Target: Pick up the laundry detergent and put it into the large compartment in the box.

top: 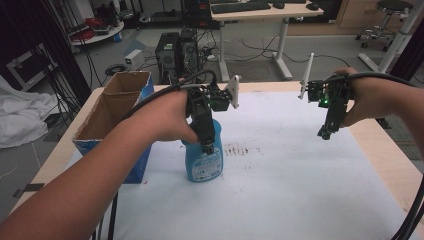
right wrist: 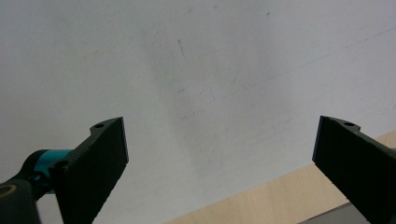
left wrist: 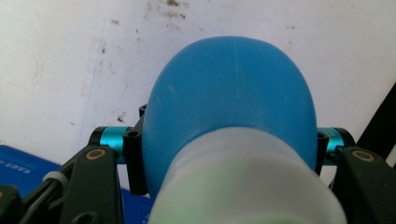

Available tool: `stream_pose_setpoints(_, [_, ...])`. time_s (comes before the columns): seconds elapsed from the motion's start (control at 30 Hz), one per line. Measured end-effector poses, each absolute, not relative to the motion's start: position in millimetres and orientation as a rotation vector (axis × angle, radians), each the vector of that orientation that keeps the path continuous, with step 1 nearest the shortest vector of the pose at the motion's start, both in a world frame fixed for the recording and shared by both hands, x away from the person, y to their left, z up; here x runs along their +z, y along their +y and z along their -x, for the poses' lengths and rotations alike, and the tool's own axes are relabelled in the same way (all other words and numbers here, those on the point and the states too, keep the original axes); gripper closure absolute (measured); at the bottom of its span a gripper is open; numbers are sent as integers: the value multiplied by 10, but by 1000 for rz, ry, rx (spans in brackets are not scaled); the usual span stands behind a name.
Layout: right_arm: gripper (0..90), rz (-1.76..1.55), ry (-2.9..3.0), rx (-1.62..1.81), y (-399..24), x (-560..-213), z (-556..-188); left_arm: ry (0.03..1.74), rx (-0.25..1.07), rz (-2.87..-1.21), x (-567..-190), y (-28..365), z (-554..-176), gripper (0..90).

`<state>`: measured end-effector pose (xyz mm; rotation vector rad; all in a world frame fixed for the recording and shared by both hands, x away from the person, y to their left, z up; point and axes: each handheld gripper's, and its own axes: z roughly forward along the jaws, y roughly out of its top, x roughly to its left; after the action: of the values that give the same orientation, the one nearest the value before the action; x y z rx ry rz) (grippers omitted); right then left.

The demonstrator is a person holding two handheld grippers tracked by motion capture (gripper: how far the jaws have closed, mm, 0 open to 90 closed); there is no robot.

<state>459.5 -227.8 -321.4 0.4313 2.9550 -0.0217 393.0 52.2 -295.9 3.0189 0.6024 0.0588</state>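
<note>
A blue bottle (top: 204,162) with a white label stands upright near the middle of the white sheet (top: 280,180). My left gripper (top: 206,145) comes down on it from above and is shut on its upper part. In the left gripper view the blue bottle's body (left wrist: 233,93) and white neck (left wrist: 243,186) sit between the two jaws. My right gripper (top: 325,132) hangs in the air over the right side of the sheet. It is open with nothing between its fingers (right wrist: 100,163), as the right gripper view (right wrist: 219,140) shows.
An open cardboard box (top: 112,107) with blue sides stands at the table's left, close to my left forearm. Brown smudges (top: 240,150) mark the sheet just right of the bottle. The wooden table edge (top: 385,150) runs along the right. Desks and computers stand beyond the table.
</note>
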Motion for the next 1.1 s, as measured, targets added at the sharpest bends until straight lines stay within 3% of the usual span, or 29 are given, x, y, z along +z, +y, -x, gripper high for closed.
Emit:
stream_pose_setpoints(0.33, [24, -411, 2951, -10, -2221, -3224, -4586, 727, 19, -2977, -2555, 670, -3922, 381])
stream_pose_setpoints(1.1, [24, -349, 2954, 22, -2148, -3175, -4576, 1441, 59, -2649, -1141, 1476, -4063, 381])
